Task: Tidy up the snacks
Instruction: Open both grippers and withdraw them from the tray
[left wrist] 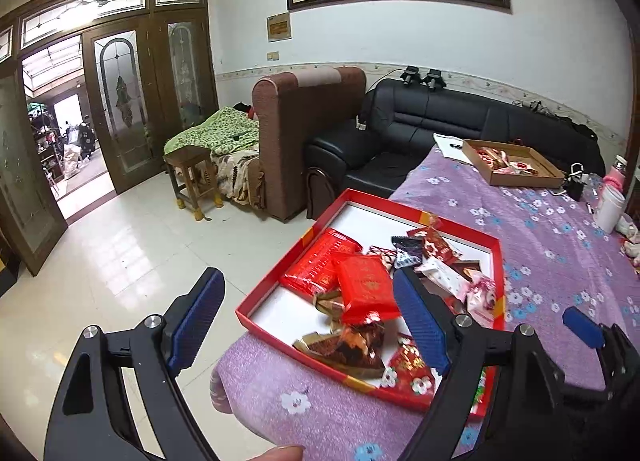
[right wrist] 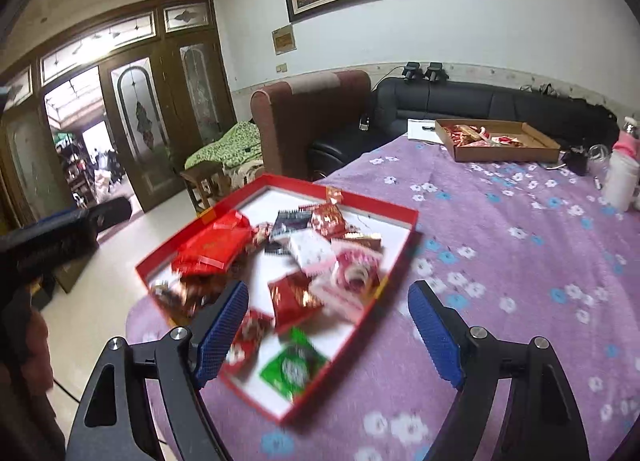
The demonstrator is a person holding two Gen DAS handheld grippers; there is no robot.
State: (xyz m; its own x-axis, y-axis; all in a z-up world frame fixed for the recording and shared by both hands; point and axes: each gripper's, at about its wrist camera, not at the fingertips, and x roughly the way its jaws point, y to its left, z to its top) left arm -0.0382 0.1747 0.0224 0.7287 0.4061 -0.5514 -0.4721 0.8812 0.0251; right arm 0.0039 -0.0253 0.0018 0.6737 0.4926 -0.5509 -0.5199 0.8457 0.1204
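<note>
Red tray: ahead-left of right gripper.
Nearer: left gripper, above its near corner.
Fingers: both spread wide, empty.

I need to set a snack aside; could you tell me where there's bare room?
Bare cloth lies between the red tray and the cardboard box. The tray's left white floor is partly free; its middle is crowded with packets.

the red box looks like glossy cardboard, matt white inside; snack packets are shiny crinkly foil and plastic; table cover is soft fuzzy purple cloth; the brown tray is plain matt cardboard; gripper pads look like ribbed blue rubber on matt black plastic; sofa is smooth black leather
</note>
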